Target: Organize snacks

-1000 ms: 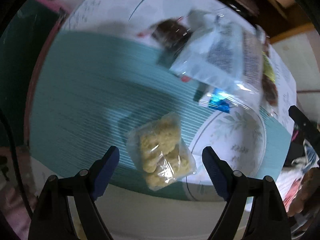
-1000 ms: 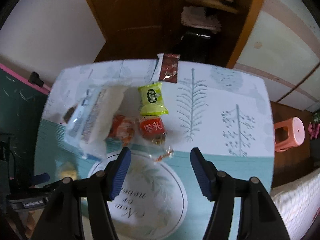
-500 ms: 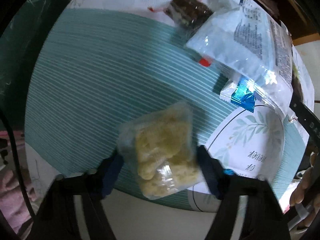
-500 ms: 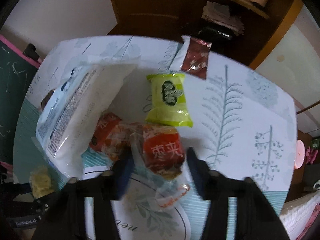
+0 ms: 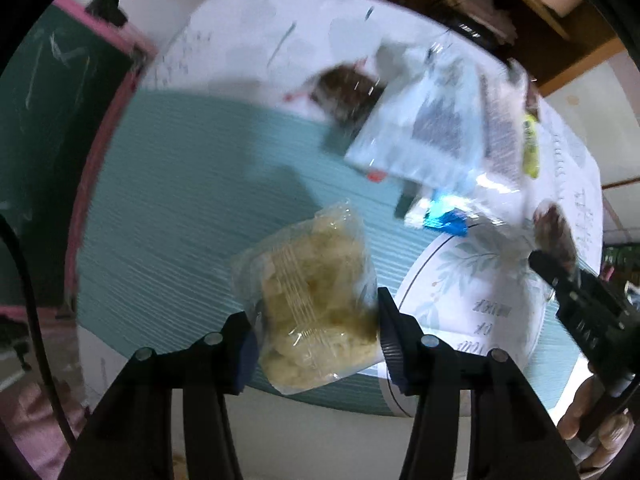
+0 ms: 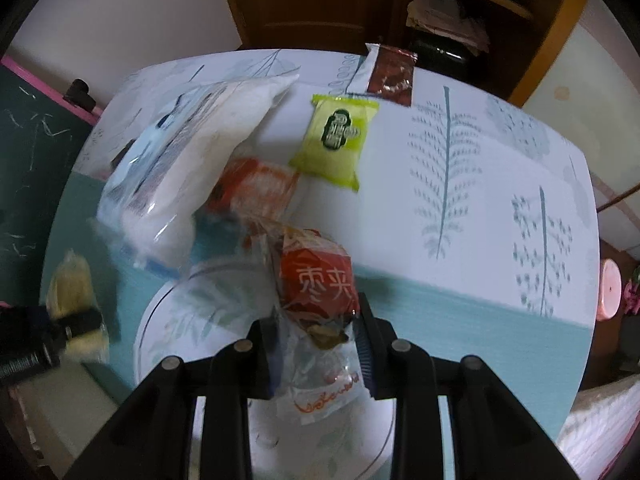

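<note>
Left wrist view: my left claw [image 5: 314, 338], jaws narrowed onto a clear bag of yellow snacks [image 5: 316, 300], held over the teal striped tablecloth [image 5: 192, 184] beside the leaf-print plate [image 5: 480, 280]; a large white packet [image 5: 432, 136] lies beyond. Right wrist view: my right claw [image 6: 318, 334], jaws pinched on a red-labelled snack packet [image 6: 316, 280] above the plate's rim; on the table behind lie a green packet [image 6: 338, 136], a dark red sachet [image 6: 392, 74] and an orange packet [image 6: 256, 188].

Clear yellow-biscuit packet [image 5: 316, 304], red packet [image 6: 316, 280]
</note>
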A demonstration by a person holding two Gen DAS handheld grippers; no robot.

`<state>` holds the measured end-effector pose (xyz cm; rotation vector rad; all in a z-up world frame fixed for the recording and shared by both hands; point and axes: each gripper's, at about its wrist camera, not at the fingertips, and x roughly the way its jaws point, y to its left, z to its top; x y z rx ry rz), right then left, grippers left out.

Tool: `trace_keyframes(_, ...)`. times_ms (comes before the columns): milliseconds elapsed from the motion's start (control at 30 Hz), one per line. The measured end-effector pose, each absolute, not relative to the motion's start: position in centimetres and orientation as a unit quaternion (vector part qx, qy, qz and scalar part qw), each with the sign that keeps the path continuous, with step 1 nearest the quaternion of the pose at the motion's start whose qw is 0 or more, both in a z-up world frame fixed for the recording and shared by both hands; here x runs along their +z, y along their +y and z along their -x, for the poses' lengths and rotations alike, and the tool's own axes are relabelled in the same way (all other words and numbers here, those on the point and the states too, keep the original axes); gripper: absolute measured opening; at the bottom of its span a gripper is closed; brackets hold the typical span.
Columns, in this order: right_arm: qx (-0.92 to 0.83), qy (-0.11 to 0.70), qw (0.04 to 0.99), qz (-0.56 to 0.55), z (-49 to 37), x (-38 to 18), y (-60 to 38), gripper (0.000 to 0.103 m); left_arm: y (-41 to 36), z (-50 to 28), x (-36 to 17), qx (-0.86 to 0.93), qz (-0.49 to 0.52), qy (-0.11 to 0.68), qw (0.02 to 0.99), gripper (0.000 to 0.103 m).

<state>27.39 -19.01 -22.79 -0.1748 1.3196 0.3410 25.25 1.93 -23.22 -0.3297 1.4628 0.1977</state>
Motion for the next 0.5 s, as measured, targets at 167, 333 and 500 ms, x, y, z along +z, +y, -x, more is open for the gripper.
trace_keyframes(167, 0.157, 0.604, 0.780, 0.049, -25.0, -20.5, -19.6, 0.030, 1.7, -23.9, -19.0, 0.068, 0.125, 0.637, 0.758, 0.050)
trace_keyframes(333, 0.157, 0.587, 0.793, 0.042, -22.6, -17.7, -19.3, 0.030, 1.8, -22.4, -15.6, 0.050, 0.097, 0.612, 0.783, 0.050)
trace_keyframes(500, 0.150, 0.575, 0.804, 0.020, -19.7, -14.6, -19.5, 0.030, 3.6, -18.7, -12.3, 0.031, 0.063, 0.585, 0.808, 0.050)
